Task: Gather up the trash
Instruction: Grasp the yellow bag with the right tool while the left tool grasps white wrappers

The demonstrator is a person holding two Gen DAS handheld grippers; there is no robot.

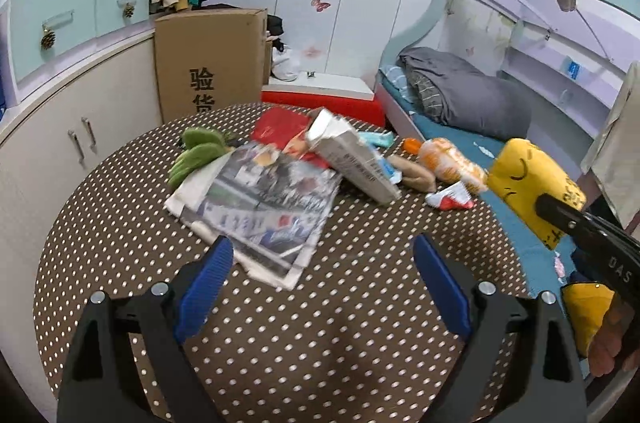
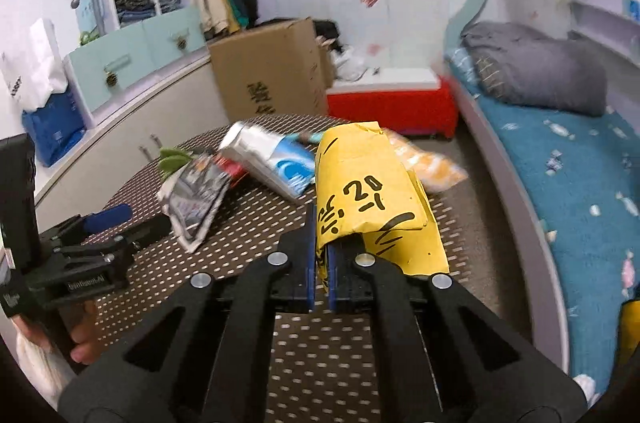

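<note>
A yellow paper bag [image 2: 368, 199] with black writing hangs above the table, and my right gripper [image 2: 321, 263] is shut on its lower edge. In the left wrist view the same yellow bag [image 1: 532, 183] is off the table's right edge with the right gripper's black finger on it. My left gripper [image 1: 324, 275] stands open over the dotted brown tablecloth [image 1: 360, 303], nothing between its blue pads. On the table lie a folded newspaper [image 1: 260, 207], a torn white carton [image 1: 352, 159], an orange wrapper [image 1: 448, 159], a red-white wrapper [image 1: 450, 199], a red packet [image 1: 280, 127] and green cloth [image 1: 196, 155].
A tall cardboard box [image 1: 212, 59] and a red crate with a white lid [image 1: 324, 99] stand behind the table. White cabinets [image 1: 60, 143] run along the left. A bunk bed with a blue mattress [image 2: 580, 191] and grey pillow borders the right side.
</note>
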